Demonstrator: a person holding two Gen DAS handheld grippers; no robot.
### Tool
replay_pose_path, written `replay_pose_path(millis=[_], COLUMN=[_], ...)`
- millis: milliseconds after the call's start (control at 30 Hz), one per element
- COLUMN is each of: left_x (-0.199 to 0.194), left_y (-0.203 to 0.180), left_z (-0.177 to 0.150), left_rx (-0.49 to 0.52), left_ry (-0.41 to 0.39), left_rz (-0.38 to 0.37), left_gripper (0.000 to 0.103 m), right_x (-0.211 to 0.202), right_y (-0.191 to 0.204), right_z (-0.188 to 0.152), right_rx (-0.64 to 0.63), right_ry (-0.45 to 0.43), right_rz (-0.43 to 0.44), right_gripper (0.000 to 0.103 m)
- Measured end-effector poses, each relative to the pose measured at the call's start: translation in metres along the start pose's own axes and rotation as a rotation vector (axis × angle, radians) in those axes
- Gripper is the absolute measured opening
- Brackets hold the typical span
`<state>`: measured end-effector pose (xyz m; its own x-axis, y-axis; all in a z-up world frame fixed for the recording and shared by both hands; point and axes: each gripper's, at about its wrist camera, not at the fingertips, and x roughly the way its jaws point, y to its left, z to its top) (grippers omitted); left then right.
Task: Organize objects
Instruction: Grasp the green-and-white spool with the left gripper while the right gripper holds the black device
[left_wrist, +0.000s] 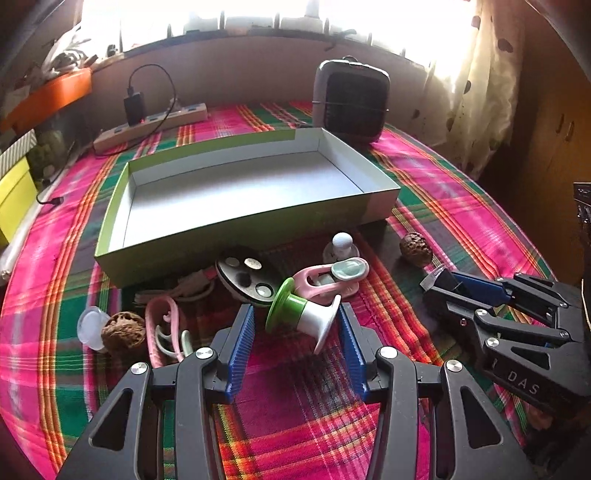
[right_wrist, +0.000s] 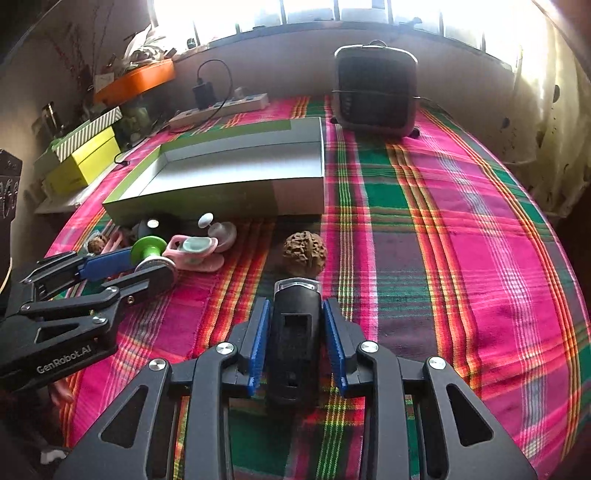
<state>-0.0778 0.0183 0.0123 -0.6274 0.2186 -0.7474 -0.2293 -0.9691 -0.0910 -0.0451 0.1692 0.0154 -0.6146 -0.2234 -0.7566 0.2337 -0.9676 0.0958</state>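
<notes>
A green and white box lid (left_wrist: 122, 206) lies open and bare inside on the plaid cloth; it also shows in the right wrist view (right_wrist: 295, 192). My left gripper (left_wrist: 297, 321) is open, its pads either side of a green and white spool (left_wrist: 299, 314), also seen from the right (right_wrist: 149, 251). My right gripper (right_wrist: 295, 332) is closed around a black device (right_wrist: 293, 332), seen from the left too (left_wrist: 443, 282). In front of the box lie a pink clip (left_wrist: 328, 278), a black disc (left_wrist: 245, 275), two walnuts (left_wrist: 415, 248) (left_wrist: 123, 332) and a white knob (left_wrist: 341, 243).
A grey heater (left_wrist: 351, 99) stands behind the box. A power strip (left_wrist: 151, 123) with a charger lies at the back left. Yellow boxes (right_wrist: 85, 158) and an orange tray (right_wrist: 135, 81) sit at the left. A curtain (left_wrist: 480, 85) hangs at the right.
</notes>
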Motion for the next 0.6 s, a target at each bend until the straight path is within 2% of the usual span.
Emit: replay_pose_path(millis=[300, 400, 600], left_x=[0.0064, 0.0067, 0.0072], left_y=[0.0009, 0.0007, -0.0002], left_z=[0.0025, 0.003, 0.0033], left_rx=[-0.03, -0.032, -0.035], left_ry=[0.012, 0.012, 0.013], left_rz=[-0.023, -0.029, -0.03], left_gripper=[0.043, 0.035, 0.035], right_x=[0.0001, 0.0001, 0.0002], right_y=[0.0, 0.0002, 0.0001], right_z=[0.0005, 0.0006, 0.0006], right_rx=[-0.001, -0.002, 0.0], right_ry=[0.0, 0.0, -0.001], right_rz=[0.002, 0.002, 0.004], right_gripper=[0.031, 0.031, 0.031])
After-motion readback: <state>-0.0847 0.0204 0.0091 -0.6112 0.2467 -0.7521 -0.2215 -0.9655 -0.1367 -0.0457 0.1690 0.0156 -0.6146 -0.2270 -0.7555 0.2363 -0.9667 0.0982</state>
